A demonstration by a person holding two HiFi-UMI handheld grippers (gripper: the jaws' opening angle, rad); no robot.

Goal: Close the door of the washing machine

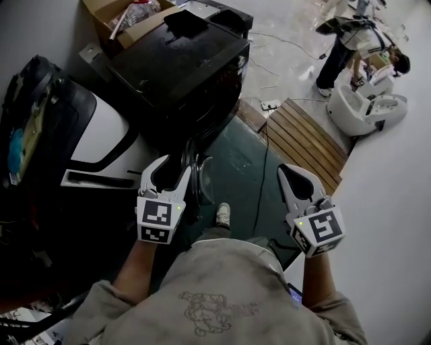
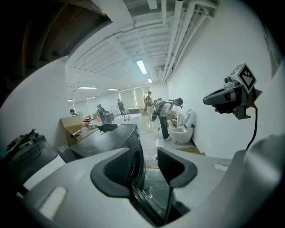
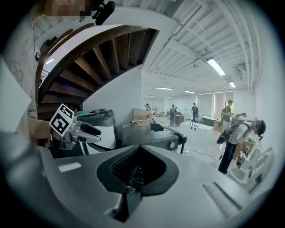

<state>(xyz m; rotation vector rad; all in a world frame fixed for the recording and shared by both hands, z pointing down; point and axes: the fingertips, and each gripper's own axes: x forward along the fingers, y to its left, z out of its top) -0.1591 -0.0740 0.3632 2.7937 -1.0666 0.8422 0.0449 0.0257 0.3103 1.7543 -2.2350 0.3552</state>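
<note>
While the left gripper (image 1: 168, 173), jaws apart, straddled the washing machine (image 1: 182, 64) door (image 1: 205, 179), the right gripper (image 1: 291, 172) hung closed, empty.

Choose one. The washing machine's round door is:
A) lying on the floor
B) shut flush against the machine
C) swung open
C: the door stands out from the washing machine, seen edge-on between the left gripper's parted tongs.

In the head view your left gripper (image 1: 174, 170) is covering the left part of the washing machine door (image 1: 205, 180). The cardboard box (image 1: 118, 20) is running off the top edge, and the far person (image 1: 335, 60) is being cut off there too
</note>
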